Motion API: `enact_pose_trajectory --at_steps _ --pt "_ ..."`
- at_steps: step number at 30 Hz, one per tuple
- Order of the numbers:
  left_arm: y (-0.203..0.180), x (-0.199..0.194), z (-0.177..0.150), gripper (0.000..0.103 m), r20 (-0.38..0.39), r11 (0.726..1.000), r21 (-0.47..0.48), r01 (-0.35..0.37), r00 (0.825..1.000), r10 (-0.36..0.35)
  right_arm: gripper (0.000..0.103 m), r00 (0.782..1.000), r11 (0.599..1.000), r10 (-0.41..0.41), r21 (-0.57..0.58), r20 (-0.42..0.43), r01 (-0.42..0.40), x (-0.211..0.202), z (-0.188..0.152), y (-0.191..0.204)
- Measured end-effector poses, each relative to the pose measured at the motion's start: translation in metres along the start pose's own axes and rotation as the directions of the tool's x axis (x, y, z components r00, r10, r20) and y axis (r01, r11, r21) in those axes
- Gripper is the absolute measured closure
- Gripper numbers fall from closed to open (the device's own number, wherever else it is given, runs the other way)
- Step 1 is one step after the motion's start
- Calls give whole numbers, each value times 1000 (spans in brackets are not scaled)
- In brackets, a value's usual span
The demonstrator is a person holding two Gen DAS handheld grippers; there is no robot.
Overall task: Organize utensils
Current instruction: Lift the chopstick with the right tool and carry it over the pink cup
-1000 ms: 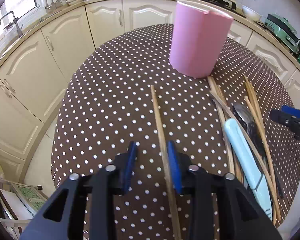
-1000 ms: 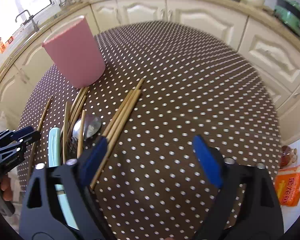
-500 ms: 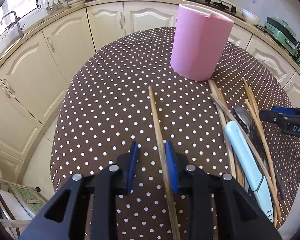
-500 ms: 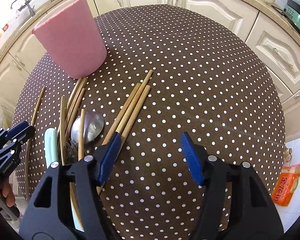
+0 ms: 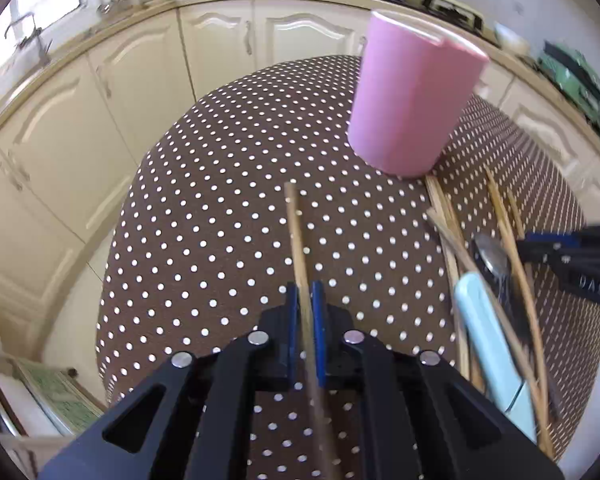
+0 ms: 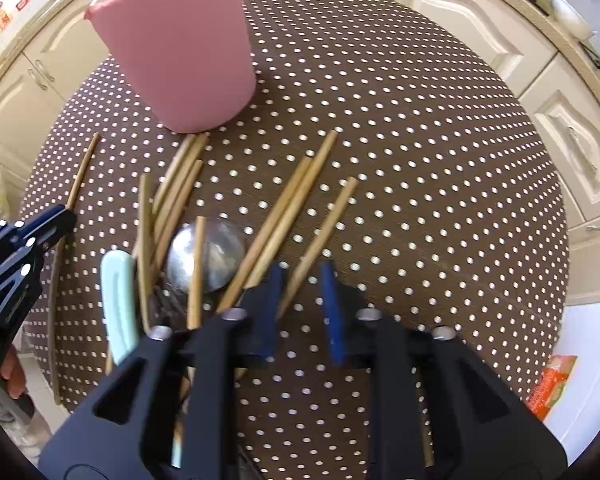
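Observation:
On the brown dotted table (image 5: 228,216) lies a single chopstick (image 5: 298,240), and my left gripper (image 5: 305,296) is shut on its near part. The pink holder (image 5: 412,108) stands upright beyond it. In the right wrist view my right gripper (image 6: 302,270) points down over a chopstick (image 6: 332,216) lying apart from a pair (image 6: 292,200). Its jaws are closing with that stick between them, and a gap still shows on the right pad's side. Further left lie a steel spoon (image 6: 216,256), a pale blue handle (image 6: 118,296) and several more chopsticks (image 6: 176,184).
The pink holder (image 6: 180,48) stands just behind the chopstick heap. The left gripper (image 6: 60,220) shows at the left edge with a person's hand (image 6: 8,372) under it. Cream cabinets (image 5: 112,80) ring the table. An orange packet (image 6: 552,384) lies on the floor.
The left jaws have closed onto the single chopstick. My right gripper has slid left toward the chopstick heap, and its jaws have narrowed from wide apart to either side of one stick.

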State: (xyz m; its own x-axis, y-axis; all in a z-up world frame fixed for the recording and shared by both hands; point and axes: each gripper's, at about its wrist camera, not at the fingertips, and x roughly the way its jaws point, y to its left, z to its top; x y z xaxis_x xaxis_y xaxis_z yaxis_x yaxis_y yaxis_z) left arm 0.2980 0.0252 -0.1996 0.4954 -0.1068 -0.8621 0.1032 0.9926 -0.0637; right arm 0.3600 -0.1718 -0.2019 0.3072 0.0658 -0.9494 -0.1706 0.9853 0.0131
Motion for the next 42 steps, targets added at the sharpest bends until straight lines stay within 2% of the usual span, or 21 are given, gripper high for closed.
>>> enact_pose_trajectory --at_steps 4,6,10,13,19,23,26,31,32,36,40,41,42 --pt "-2 0 0 97 35 999 -20 28 999 -27 93 991 994 104 36 88 -108 -3 4 -16" --pt "0 -3 -1 97 58 998 -39 50 997 -48 96 980 991 111 54 168 -122 -14 7 -23" --pt "4 -24 1 97 159 996 -68 65 986 -53 98 946 995 78 36 313 -94 -45 11 -22" --pt "3 -45 7 97 247 992 -92 91 967 -66 98 919 998 55 15 389 -66 -58 14 -15" --pt "-9 -84 15 97 431 993 -64 97 900 -61 98 849 996 60 18 525 -82 -90 12 -12" --pt "-15 -106 22 97 535 989 -50 136 840 -88 98 783 996 72 1 617 -93 -118 8 -15" --pt "-16 -121 29 97 595 984 -37 174 795 -118 98 744 993 95 -12 662 -117 -143 -1 -22" --pt "-20 -140 39 97 662 970 -3 242 728 -180 98 692 989 121 -27 712 -145 -173 -8 -22" --pt "-20 -142 43 97 669 967 4 253 718 -191 98 675 988 127 -31 727 -153 -179 -7 -22" --pt "-22 -144 59 97 688 954 18 300 688 -230 98 638 985 144 -48 757 -165 -198 -1 -21" --pt "-22 -143 71 97 718 948 19 317 656 -234 98 602 983 154 -63 783 -170 -213 8 -18" --pt "-21 -142 75 97 725 943 25 332 644 -246 98 583 983 156 -69 797 -169 -221 10 -18" --pt "-22 -141 78 97 731 938 32 345 631 -257 97 574 983 158 -74 804 -168 -226 13 -16"
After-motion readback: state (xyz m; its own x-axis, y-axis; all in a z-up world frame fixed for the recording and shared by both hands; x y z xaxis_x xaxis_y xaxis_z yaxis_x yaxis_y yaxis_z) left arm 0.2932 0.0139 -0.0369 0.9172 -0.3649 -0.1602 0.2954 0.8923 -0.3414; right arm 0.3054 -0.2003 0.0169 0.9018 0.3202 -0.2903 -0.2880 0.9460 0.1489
